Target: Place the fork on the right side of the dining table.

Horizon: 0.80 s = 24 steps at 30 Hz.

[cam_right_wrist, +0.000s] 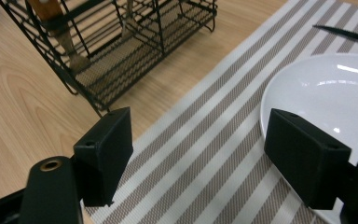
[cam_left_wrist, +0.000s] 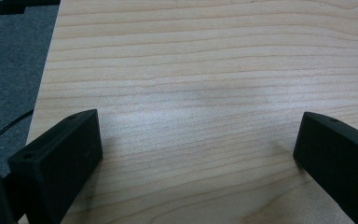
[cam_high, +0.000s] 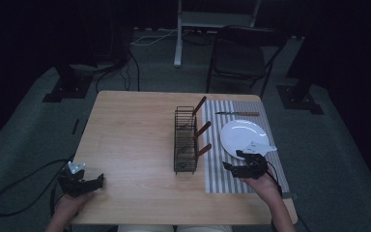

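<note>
Resting at the table's [cam_high: 135,125] near-left corner, left gripper [cam_high: 89,183] has its jaws spread wide over bare wood, nothing between them. Right gripper [cam_high: 236,166] sits over the striped placemat [cam_right_wrist: 205,140], jaws likewise wide apart and empty, beside the white plate [cam_high: 244,135]. Black wire rack [cam_high: 185,140] holds three wooden-handled utensils; a knife [cam_high: 236,114] lies beyond the plate.
</note>
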{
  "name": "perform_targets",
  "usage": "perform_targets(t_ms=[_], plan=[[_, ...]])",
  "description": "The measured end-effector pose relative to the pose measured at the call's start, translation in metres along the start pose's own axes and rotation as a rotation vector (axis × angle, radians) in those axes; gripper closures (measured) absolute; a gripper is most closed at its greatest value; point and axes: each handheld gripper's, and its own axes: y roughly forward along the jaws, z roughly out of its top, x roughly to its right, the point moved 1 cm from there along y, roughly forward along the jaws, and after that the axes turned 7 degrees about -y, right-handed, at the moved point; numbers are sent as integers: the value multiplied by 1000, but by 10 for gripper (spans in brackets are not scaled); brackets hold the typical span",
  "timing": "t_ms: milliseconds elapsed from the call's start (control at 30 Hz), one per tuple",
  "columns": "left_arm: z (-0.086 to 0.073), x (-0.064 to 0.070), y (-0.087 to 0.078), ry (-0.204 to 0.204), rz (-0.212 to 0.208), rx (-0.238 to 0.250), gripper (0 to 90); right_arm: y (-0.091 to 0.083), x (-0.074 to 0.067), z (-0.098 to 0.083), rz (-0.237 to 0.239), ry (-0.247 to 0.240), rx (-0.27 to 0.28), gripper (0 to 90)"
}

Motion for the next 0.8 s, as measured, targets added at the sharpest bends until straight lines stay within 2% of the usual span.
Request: perform_targets(t_ms=[367,567,800], plan=[[0,0,0,0,0,0,14,7,3,22,24,-27,33,235],[0,0,0,0,0,0,14,10,4,34,22,-38,57,255],[0,0,0,0,0,0,14,17,7,50,17,-61,58,278]])
